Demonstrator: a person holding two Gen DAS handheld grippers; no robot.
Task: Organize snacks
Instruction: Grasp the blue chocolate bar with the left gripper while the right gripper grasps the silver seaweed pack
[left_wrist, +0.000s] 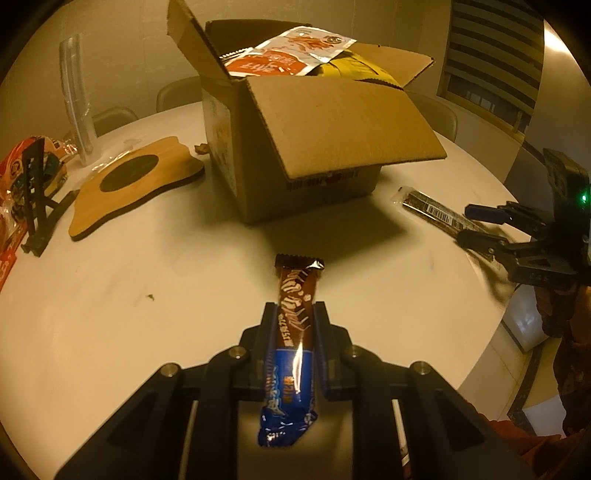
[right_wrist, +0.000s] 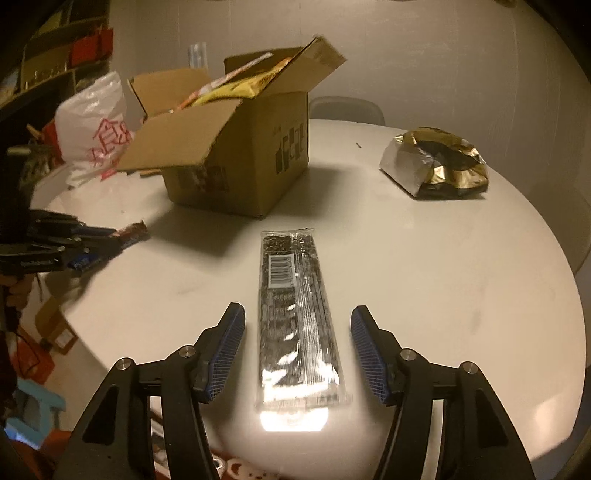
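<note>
My left gripper (left_wrist: 294, 306) is shut on a brown and blue snack bar (left_wrist: 293, 325) and holds it over the round white table (left_wrist: 110, 295), in front of an open cardboard box (left_wrist: 295, 147) with snack packets inside. In the right wrist view the box (right_wrist: 243, 155) stands at the back left, and the left gripper (right_wrist: 110, 236) with the bar (right_wrist: 133, 232) shows at the left edge. My right gripper (right_wrist: 297, 314) is open, its jaws on either side of a long clear packet of dark snacks (right_wrist: 295, 317) lying flat on the table. That packet (left_wrist: 436, 212) and the right gripper (left_wrist: 469, 221) show at the right in the left wrist view.
A wooden board (left_wrist: 133, 181), a black stand (left_wrist: 37, 192), orange packets (left_wrist: 14, 177) and a clear plastic sleeve (left_wrist: 75, 96) are at the table's left. A gold foil bag (right_wrist: 439, 162) lies at the right. A white plastic bag (right_wrist: 96, 129) sits behind the box. Chairs surround the table.
</note>
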